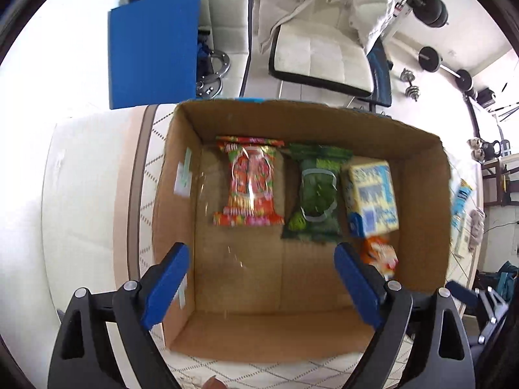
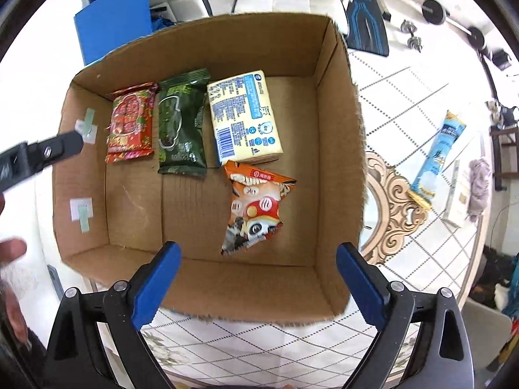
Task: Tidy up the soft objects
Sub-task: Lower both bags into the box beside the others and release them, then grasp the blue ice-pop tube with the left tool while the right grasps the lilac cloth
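**Four packs in the box, one on the table, both grippers empty**

Cardboard box (image 2: 337, 149) fills centre frame in both views. Along its far wall, left to right: red snack pack (image 2: 131, 123), dark green pack (image 2: 181, 126), pale yellow tissue pack (image 2: 245, 118), the three lying side by side. Orange pack (image 2: 254, 207) lies crumpled just below the tissue pack, nearly touching it. Long blue-and-white pack (image 2: 438, 159) lies outside the box on the patterned tablecloth (image 2: 421, 97), right of frame. Left gripper (image 1: 261, 283) over the box's near edge, jaws spread wide, holding nothing. Right gripper (image 2: 258, 283) likewise released. White chair (image 1: 324, 61), upper centre of left view.
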Demonstrator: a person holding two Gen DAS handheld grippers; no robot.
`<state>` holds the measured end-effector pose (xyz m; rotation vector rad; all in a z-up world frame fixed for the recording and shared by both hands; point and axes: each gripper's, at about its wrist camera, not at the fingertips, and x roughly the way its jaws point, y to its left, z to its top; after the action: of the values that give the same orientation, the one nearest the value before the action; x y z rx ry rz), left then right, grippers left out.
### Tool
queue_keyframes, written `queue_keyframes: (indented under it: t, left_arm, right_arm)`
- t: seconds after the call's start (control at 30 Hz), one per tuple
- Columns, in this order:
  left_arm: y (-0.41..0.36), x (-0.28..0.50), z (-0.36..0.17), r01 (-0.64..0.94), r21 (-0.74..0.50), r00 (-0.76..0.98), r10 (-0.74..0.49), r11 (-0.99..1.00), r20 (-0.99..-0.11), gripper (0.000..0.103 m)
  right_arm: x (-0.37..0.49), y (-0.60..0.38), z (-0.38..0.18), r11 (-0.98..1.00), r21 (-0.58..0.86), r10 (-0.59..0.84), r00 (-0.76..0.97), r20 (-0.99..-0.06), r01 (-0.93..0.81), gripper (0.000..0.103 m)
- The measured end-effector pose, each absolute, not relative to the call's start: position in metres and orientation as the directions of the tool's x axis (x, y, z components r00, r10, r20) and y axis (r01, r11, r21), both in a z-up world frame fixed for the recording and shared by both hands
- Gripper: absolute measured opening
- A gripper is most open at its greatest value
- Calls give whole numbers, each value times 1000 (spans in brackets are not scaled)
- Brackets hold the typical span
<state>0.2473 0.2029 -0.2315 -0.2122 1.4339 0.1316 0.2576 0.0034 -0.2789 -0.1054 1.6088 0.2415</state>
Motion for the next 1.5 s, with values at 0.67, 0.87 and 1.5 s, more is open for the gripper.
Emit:
queue_keyframes:
  t: [0.67,0.87,1.5]
  left_arm:
    - [131,168,-134,-180,-76,312,-16,981,-950,91]
    - [24,215,-120,-11,-56,350,-49,998,-935,91]
    - [-236,385,-400,262,-26,-128,8,965,-992,50]
  right_arm:
    - [209,-60,-199,950,209,227,55,-972,-230,98]
    - [242,-174,-197,975,203,210,80,-974,-94,98]
    - [372,-414,-412,969,172,201,-159,-966,179,58]
